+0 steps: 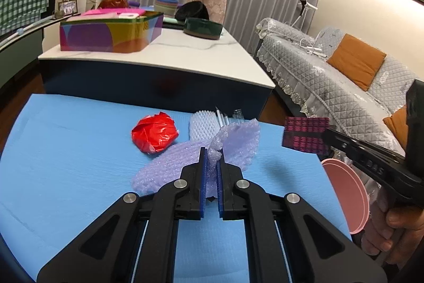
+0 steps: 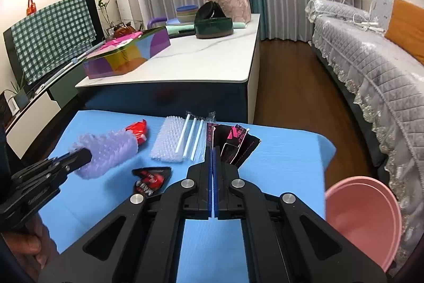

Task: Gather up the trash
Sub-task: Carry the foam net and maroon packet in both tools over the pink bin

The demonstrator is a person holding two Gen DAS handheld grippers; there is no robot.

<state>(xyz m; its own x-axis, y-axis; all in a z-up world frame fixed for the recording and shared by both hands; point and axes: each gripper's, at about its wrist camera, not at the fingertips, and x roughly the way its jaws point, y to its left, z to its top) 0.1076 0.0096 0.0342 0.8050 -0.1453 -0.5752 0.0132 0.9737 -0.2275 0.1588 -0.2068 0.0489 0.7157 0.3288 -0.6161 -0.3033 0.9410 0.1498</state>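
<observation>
Left gripper is clamped on the purple bubble wrap, lifted just off the blue desk. Right gripper is pinched tight on the black-pink wrapper, near the pink bin at the desk's right edge. Risks, imo: the wrap is floppy w/ only a small fold gripped, so it could slip out or drag the red bag off; the thin wrapper could flutter past the bin rim.
</observation>
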